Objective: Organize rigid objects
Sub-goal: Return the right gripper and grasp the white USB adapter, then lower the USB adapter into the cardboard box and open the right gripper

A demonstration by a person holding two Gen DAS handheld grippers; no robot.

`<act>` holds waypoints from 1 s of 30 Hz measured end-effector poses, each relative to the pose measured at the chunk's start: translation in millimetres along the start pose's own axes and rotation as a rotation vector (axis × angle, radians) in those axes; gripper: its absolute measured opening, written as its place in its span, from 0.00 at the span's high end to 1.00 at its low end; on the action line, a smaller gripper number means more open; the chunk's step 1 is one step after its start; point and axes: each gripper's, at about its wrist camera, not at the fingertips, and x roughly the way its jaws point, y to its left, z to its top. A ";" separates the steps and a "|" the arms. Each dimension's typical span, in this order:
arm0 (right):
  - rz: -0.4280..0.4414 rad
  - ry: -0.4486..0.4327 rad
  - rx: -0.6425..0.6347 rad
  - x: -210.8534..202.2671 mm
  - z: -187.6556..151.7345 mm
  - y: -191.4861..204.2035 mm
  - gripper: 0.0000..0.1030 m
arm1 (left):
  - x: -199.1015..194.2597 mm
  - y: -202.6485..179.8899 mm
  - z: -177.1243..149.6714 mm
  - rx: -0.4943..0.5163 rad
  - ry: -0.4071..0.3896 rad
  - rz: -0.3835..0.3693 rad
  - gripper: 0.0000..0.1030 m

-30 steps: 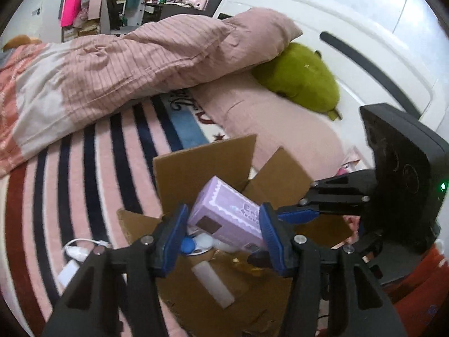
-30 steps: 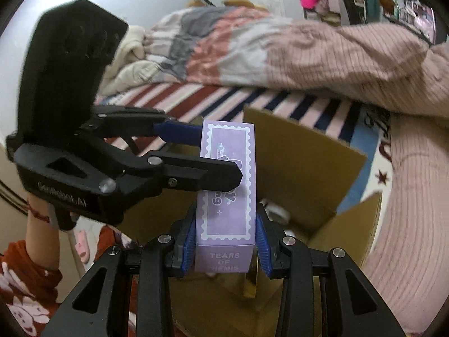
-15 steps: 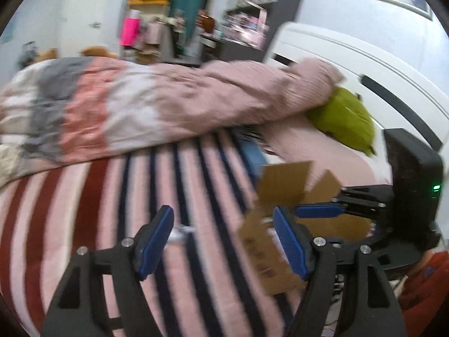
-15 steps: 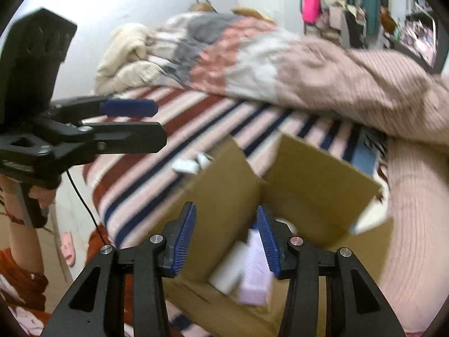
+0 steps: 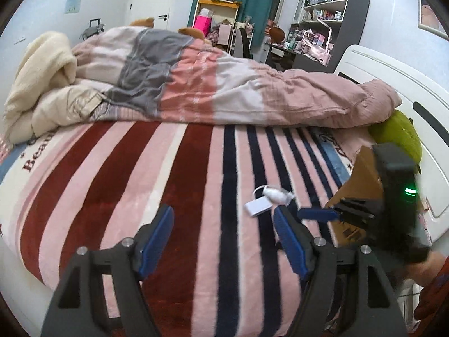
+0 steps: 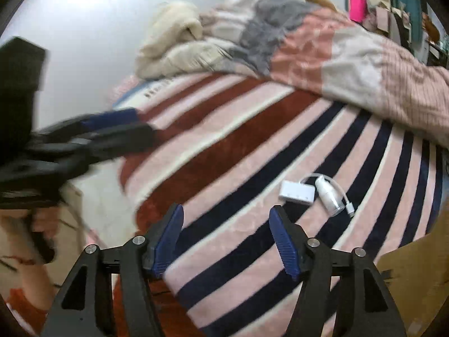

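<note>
A white adapter box (image 5: 258,206) (image 6: 297,191) with a cable and a small white bottle (image 5: 275,194) (image 6: 329,192) lie together on the striped blanket (image 5: 157,174). My left gripper (image 5: 223,238) is open and empty, just short of them and to their left. My right gripper (image 6: 226,238) is open and empty, with the two items ahead to its right. The cardboard box (image 5: 362,182) (image 6: 415,275) stands to the right; its inside is hidden. Each gripper shows in the other's view, the right one (image 5: 317,214) and the left one (image 6: 112,125).
A rumpled duvet (image 5: 224,84) and a cream blanket (image 5: 42,84) lie across the far side of the bed. A green plush (image 5: 398,133) rests by the white headboard (image 5: 393,84). The bed's near edge (image 6: 118,185) drops to the floor at the left.
The right gripper let go of the purple box into the cardboard box and opened wider. Both grippers swung left, away from the box, toward the adapter and bottle on the blanket.
</note>
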 end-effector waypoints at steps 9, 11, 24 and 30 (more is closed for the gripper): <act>-0.190 0.027 0.164 82.8 -4.3 -60.2 0.31 | 31.6 30.8 -21.0 -0.036 0.029 -0.041 0.31; -0.184 0.027 0.181 93.8 -3.2 -66.6 0.31 | 36.0 34.6 -22.8 -0.043 0.036 -0.041 0.31; -0.198 -0.084 -0.042 73.4 3.6 -28.8 0.50 | 36.9 30.6 -16.6 -0.071 0.047 -0.095 0.31; -0.047 -0.183 -0.094 9.7 11.3 3.2 0.50 | 25.0 -9.6 9.2 -0.042 0.034 -0.210 0.32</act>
